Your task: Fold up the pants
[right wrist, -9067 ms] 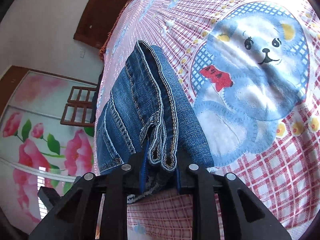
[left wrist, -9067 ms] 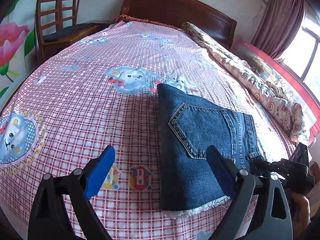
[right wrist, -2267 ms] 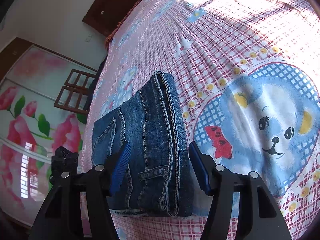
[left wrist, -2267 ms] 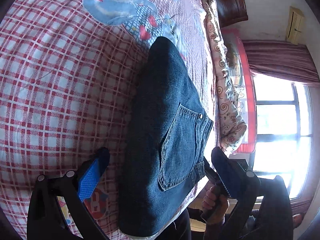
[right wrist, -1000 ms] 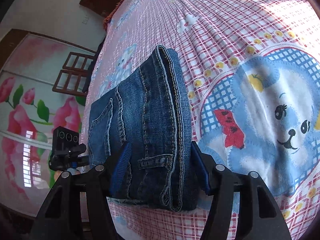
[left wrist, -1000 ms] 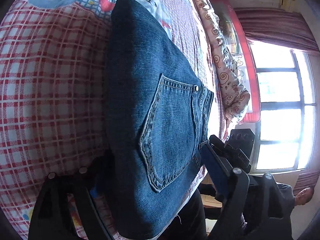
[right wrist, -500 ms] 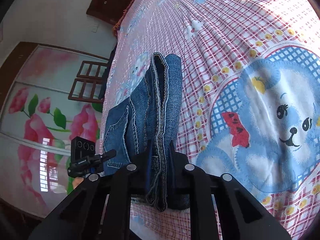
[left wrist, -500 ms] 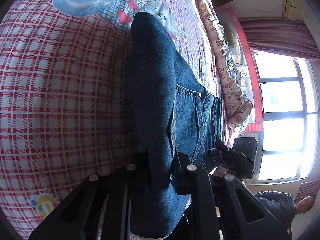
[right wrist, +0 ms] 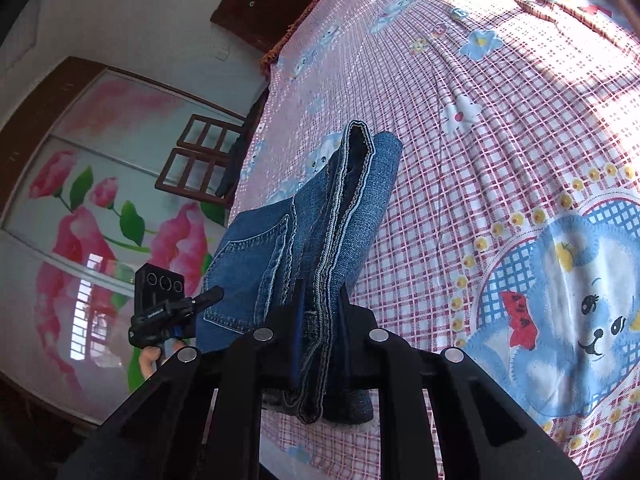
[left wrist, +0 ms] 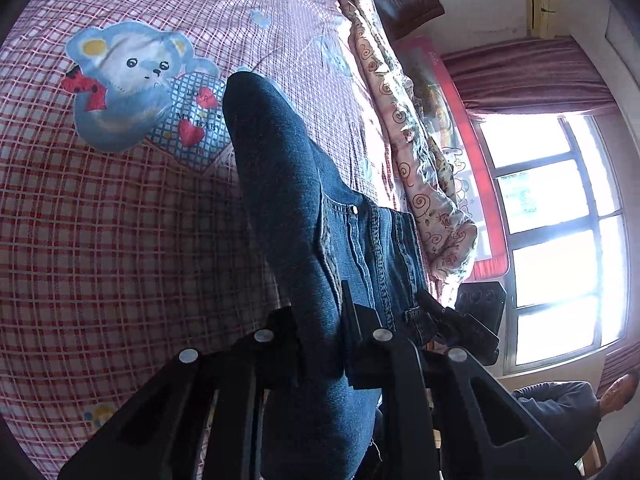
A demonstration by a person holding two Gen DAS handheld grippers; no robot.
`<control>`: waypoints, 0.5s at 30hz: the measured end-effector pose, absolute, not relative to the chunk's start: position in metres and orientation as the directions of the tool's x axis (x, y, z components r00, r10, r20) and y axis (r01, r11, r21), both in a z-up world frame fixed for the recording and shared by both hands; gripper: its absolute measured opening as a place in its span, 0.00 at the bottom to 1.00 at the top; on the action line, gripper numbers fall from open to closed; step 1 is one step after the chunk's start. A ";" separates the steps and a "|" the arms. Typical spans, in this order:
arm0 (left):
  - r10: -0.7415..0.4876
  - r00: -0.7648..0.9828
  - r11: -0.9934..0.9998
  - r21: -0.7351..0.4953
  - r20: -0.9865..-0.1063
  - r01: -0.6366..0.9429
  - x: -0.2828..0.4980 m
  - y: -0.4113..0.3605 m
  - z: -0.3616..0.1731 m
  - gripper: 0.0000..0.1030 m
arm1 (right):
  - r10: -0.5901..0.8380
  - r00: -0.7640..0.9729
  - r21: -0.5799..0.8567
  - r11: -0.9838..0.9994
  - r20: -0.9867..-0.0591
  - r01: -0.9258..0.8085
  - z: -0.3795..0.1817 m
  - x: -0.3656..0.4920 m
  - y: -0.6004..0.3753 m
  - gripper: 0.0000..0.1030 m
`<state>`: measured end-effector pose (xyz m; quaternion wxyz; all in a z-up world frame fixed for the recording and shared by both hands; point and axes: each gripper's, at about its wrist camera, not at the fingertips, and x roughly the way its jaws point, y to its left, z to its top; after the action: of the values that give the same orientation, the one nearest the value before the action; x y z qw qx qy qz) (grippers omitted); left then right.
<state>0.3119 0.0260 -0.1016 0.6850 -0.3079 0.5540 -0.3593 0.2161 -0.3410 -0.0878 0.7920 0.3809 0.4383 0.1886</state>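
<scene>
Between our two grippers, the folded denim pants (left wrist: pixel 288 216) are hanging as a thick bundle just above the checked pink bedsheet (left wrist: pixel 120 240). We are clamping one end with the left gripper (left wrist: pixel 320 344), its jaws pressed tight against the rounded fold, and we are clamping the opposite end with the right gripper (right wrist: pixel 320 344), its jaws closed on the stacked waistband edges. From the left wrist view, we are seeing the back pocket with its rivet (left wrist: pixel 353 209) facing toward the window side, and the right gripper showing at the far end of the denim. From the right wrist view, we are seeing the layered seams running away from us, the pocket panel drooping to the left, and the left gripper (right wrist: pixel 172 312) showing beside that panel with fingers wrapped around its handle.

Under the bundle, the sheet is showing a blue bear print with a red bow (left wrist: pixel 120 80), and another such bear (right wrist: pixel 568 304) is lying to the right in the right wrist view. A rolled floral quilt (left wrist: pixel 420 160) is lying along the bed's window side. Beyond it, a bright window (left wrist: pixel 560 240) with dark red curtains is glowing. On the other side, a wooden chair (right wrist: pixel 200 160) is standing against a wall panel painted with pink flowers (right wrist: pixel 80 220).
</scene>
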 end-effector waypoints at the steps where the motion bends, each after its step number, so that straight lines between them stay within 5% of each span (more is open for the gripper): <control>1: -0.831 0.139 0.555 -0.816 -0.538 0.160 0.316 0.027 -0.098 0.14 | 0.630 0.549 0.765 0.643 -0.549 0.028 -0.084 0.223 -0.338 0.13; 8: -0.806 0.189 0.590 -0.785 -0.560 0.190 0.349 0.029 -0.092 0.14 | 0.624 0.557 0.758 0.652 -0.547 0.015 -0.090 0.262 -0.336 0.13; 15: -0.781 0.147 0.623 -0.773 -0.607 0.121 0.364 0.033 -0.146 0.15 | 0.601 0.514 0.741 0.662 -0.612 0.109 -0.147 0.266 -0.335 0.13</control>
<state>0.3640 0.0330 -0.1459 0.6993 -0.2904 0.5680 -0.3226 0.2657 -0.3353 -0.1468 0.7829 0.3797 0.4672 0.1573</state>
